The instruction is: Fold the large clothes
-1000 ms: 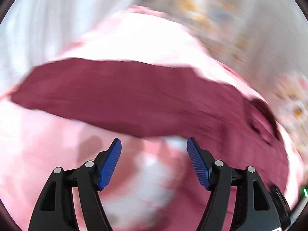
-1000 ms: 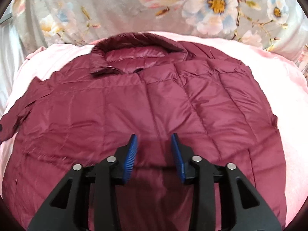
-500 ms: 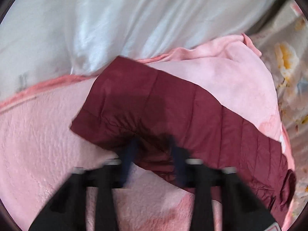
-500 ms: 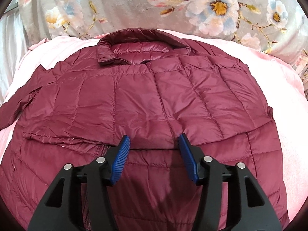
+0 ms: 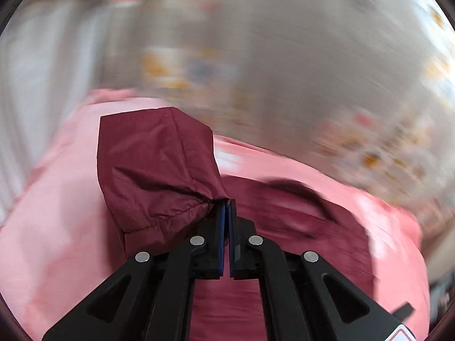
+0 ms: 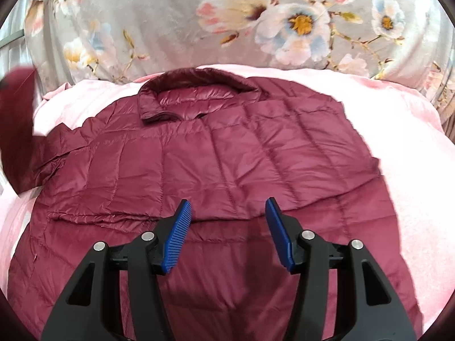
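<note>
Left gripper point(image 5: 227, 203): jaws closed on the cuff end of the sleeve point(image 5: 159, 170) of the maroon quilted jacket point(image 6: 216, 170). The pinched cloth bunches just left of the jaws and stands up above them, lifted off the pink blanket point(image 5: 51, 241). Background is motion-blurred, so nothing finer can be read there.

Right gripper point(image 6: 227, 227): jaws open, gripping nothing. They hover over the lower middle of the jacket, whose body lies ahead of and beneath them. Whether the tips touch the cloth cannot be told.

Jacket position: spread flat on the pink blanket on the bed, with floral bedding point(image 6: 284, 20) beyond it. The collar point(image 6: 196, 91) is at the far end, straight ahead of the right jaws; the hem is under the gripper body. Long axis therefore runs directly away from the right jaws, collar pointing toward the floral bedding. A fold line crosses the front just ahead of the open jaws.

Key relation: the held sleeve sits at the far left edge of the right wrist view, raised, well left of the right jaws. The torso lies to the right of the left jaws. Judgement: the sleeve should travel rightward across the torso, perpendicular to the long axis. The left gripper already holds it; the right is nearer the torso and placed to pin it.
</note>
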`<state>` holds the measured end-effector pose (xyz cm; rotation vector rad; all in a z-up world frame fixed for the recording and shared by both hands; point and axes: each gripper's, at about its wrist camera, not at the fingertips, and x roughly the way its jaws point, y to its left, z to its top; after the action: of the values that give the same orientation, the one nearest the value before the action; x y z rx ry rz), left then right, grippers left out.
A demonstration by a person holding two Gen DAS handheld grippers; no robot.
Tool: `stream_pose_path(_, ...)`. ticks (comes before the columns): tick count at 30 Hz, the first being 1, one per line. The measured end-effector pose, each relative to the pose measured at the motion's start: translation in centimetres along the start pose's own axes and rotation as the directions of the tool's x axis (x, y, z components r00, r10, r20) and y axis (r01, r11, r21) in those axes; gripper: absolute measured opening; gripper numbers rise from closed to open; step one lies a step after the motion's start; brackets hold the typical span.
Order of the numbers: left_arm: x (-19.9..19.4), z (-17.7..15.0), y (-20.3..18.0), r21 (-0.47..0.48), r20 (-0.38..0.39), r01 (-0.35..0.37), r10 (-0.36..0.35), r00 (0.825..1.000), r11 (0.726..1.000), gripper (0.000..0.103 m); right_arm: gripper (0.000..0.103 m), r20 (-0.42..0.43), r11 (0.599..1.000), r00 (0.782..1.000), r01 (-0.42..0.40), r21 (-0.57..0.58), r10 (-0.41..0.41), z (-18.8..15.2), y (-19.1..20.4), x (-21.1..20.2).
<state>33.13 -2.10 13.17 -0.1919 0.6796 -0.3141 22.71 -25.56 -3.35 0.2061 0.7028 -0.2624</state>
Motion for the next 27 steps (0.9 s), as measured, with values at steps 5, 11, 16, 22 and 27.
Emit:
stream_pose_path(5,3.4,-4.3,-8.8,0.017,-0.176,0.211,-0.205,0.963,0.977,0.011,0.059,0.026,0.999,0.998,0.053,-0.013,-0.053,-0.3,-3.1,-2.0)
stream_pose_path(11,4.6,-7.6,-7.7,-0.059,-0.244,0.278,-0.284,0.927,0.959,0.064,0.059,0.006,0.999,1.0,0.02,0.041,-0.02,-0.2,-6.9,-2.8)
stream_pose_path(16,5.6,-7.2,-1.3,-0.061,-0.246,0.076,-0.088,0.965,0.995,0.065,0.059,0.006,0.999,0.999,-0.032,0.032,0.032,1.4,-5.9,-2.3)
stream_pose_path(22,7.2,-6.5,7.5,-0.138,-0.269,-0.147,0.106,0.957,0.979,0.062,0.061,-0.033,0.999,0.999,0.007,0.041,-0.006,3.6,-4.6,0.8)
stream_pose_path(27,9.4,-7.3,9.9,-0.093,-0.317,-0.224,0.184,0.93,0.97,0.057,0.061,-0.133,0.983,0.991,0.041,0.18,-0.017,3.7,-7.5,3.8)
